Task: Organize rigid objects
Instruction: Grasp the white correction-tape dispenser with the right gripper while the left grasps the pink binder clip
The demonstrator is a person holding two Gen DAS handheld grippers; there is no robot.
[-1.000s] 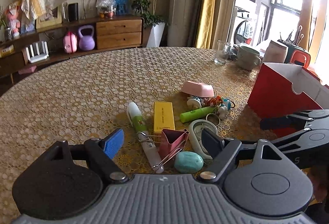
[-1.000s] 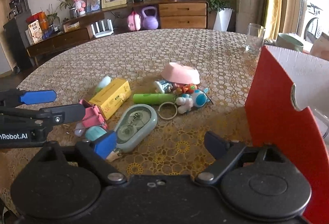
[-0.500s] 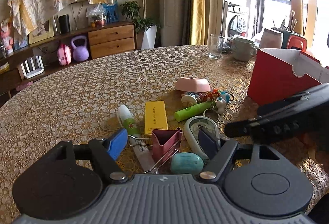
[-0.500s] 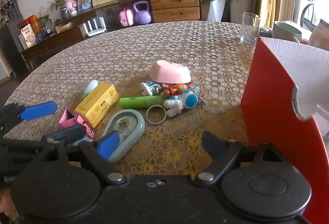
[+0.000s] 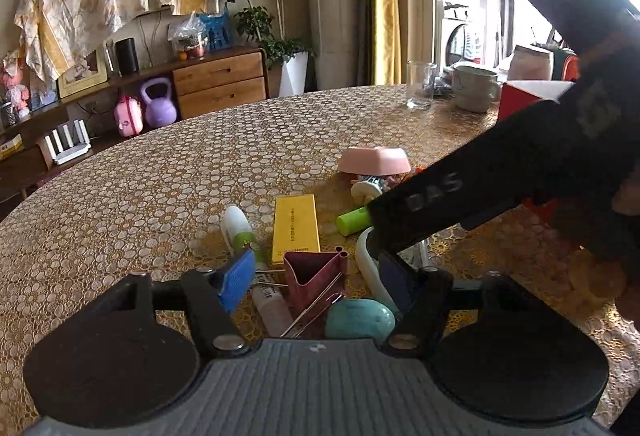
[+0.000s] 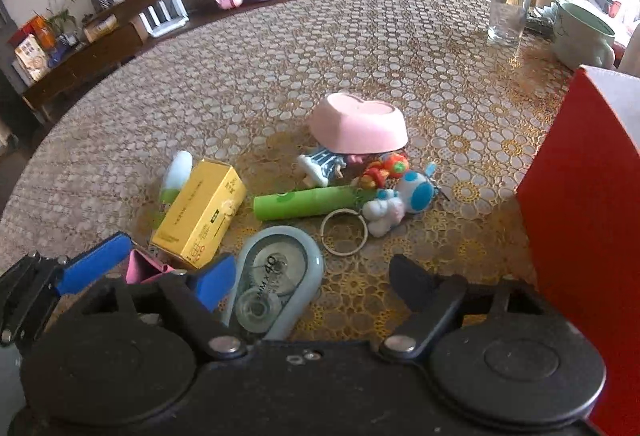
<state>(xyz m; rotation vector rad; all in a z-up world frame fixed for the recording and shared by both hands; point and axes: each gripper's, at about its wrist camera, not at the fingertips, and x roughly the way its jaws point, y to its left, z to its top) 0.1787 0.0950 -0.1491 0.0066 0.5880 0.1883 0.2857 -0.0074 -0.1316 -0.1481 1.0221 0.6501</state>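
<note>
- Correction tape dispenser point(image 6: 276, 276), the pale blue-green item I judge to be my next pick, lies flat on the table point(image 6: 280, 55) at lower centre of the right wrist view, partly between my spread fingers.
- Right wrist view: my right gripper point(image 6: 308, 276) is released and holds nothing. Over the last second it has advanced and dropped toward the pile, so the dispenser now fills the space at the blue left pad point(image 6: 212, 284). The yellow box point(image 6: 200, 211) sits just left of it, the green tube point(image 6: 308, 201) just above, the key ring point(image 6: 344, 232) to the upper right. The red box point(image 6: 584, 236) stands at the right edge, my judged destination.
- Left wrist view: my left gripper point(image 5: 316, 276) is also released and empty. The pink binder clip point(image 5: 316, 272) and teal egg-shaped piece point(image 5: 360, 320) lie between its fingers at lower centre.
- Left wrist view, change: the right gripper's black body now crosses from the upper right down to frame centre, hiding most of the dispenser and part of the red box, which were plainly visible a second ago.
- Consequence: no item has been moved yet. The right gripper is staged for closing; I must keep the left tool clear of its path.
</note>
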